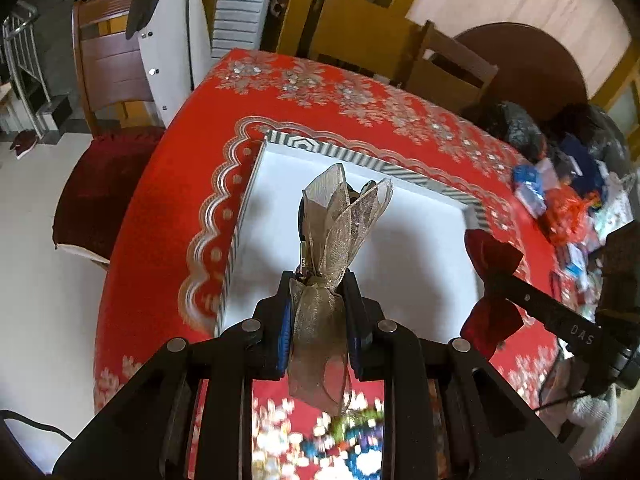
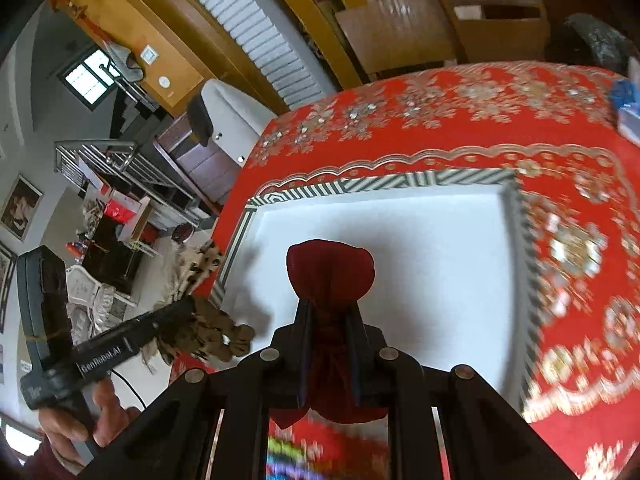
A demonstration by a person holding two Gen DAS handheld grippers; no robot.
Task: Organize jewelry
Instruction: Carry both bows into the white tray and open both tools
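Left wrist view: the left tool (image 1: 320,280) pinches a sheer gold bow (image 1: 340,216), hanging above the white tray (image 1: 420,248) ahead. The limp ribbon could slip out early. Right wrist view: the right tool (image 2: 328,312) grips a red velvet bow (image 2: 330,270) over that tray; both tools converging risks collision. A red patterned cloth covers the desk (image 2: 440,120); wooden chairs (image 2: 400,28) stand beyond.

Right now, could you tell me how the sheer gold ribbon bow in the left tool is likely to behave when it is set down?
The gold ribbon bow looks floppy: its loops droop either side of the left tool. Its see-through mesh suggests it is very light. It probably will not roll, but may collapse flat in the white tray.
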